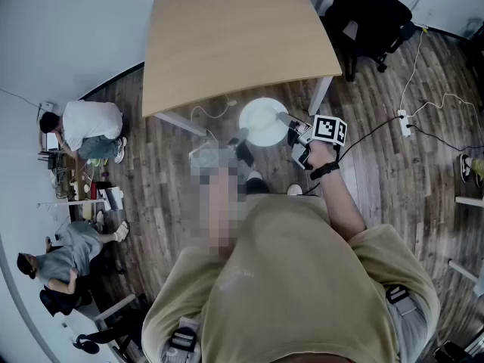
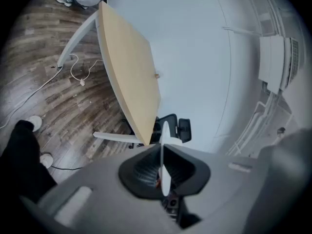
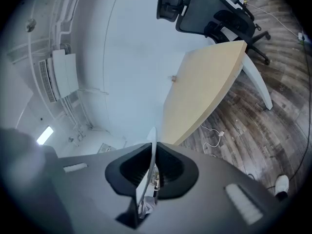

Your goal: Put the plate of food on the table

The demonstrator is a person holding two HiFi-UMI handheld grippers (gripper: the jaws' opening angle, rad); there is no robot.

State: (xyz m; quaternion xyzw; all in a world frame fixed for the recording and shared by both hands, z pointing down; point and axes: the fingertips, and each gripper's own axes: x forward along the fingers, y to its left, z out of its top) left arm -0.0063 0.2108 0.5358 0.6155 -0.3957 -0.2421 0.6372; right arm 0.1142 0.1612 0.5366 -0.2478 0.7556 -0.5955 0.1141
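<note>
A white round plate point(image 1: 264, 121) hangs over the wooden floor just in front of the light wooden table point(image 1: 234, 44). My left gripper point(image 1: 236, 139) is shut on its left rim, and my right gripper point(image 1: 292, 129) is shut on its right rim. In the left gripper view the plate's thin edge point(image 2: 165, 160) stands pinched between the dark pads, with the table point(image 2: 129, 67) beyond. The right gripper view shows the same edge-on plate point(image 3: 147, 172) clamped, with the table point(image 3: 204, 91) ahead. From above the plate looks plain white; I cannot make out any food.
A black office chair point(image 1: 370, 13) stands at the table's right end. A power strip with cables point(image 1: 404, 123) lies on the floor at right. A white cable point(image 1: 212, 112) trails under the table. Two people point(image 1: 87, 131) point(image 1: 68, 255) sit on the floor at left.
</note>
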